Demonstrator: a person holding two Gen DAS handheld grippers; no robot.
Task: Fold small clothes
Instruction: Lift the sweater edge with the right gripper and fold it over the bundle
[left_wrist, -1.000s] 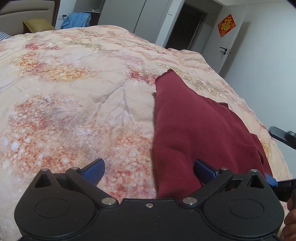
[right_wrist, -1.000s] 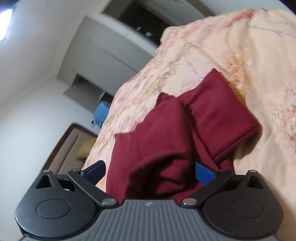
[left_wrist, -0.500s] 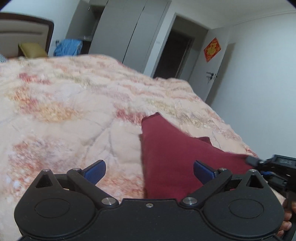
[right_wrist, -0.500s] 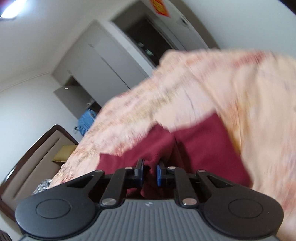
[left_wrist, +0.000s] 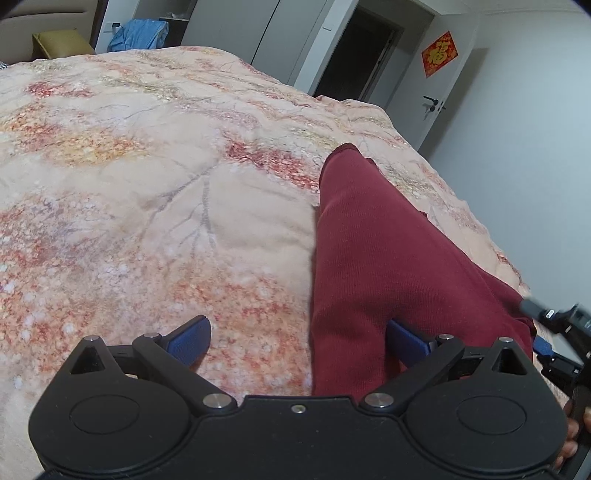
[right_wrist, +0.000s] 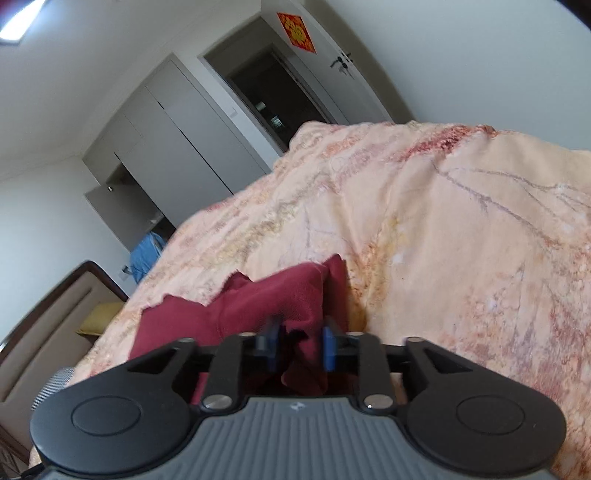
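Observation:
A dark red garment (left_wrist: 388, 266) lies on the floral bedspread (left_wrist: 147, 206), running from the near right toward the middle. My left gripper (left_wrist: 299, 339) hangs open just above it; the garment's left edge runs between the wide-spread blue fingers (left_wrist: 188, 336). In the right wrist view the same garment (right_wrist: 266, 299) is bunched up close. My right gripper (right_wrist: 301, 345) has a fold of red cloth between its blue pads (right_wrist: 328, 347), and its jaws are opening, with a small gap showing beside the cloth. The right gripper also shows at the right edge of the left wrist view.
The bedspread (right_wrist: 461, 229) stretches far around the garment. A headboard (right_wrist: 55, 314) and yellow pillow (left_wrist: 59, 44) lie at the bed's head, with blue cloth (left_wrist: 140, 33) beside them. Beyond the bed are grey wardrobe doors (left_wrist: 258, 33), a dark doorway (left_wrist: 351, 62) and a white door (left_wrist: 436, 85).
My right gripper went from wide open to shut on a fold of the red garment, then parted its jaws partway; it also rolled and shifted. The left gripper stayed open over the garment's edge.

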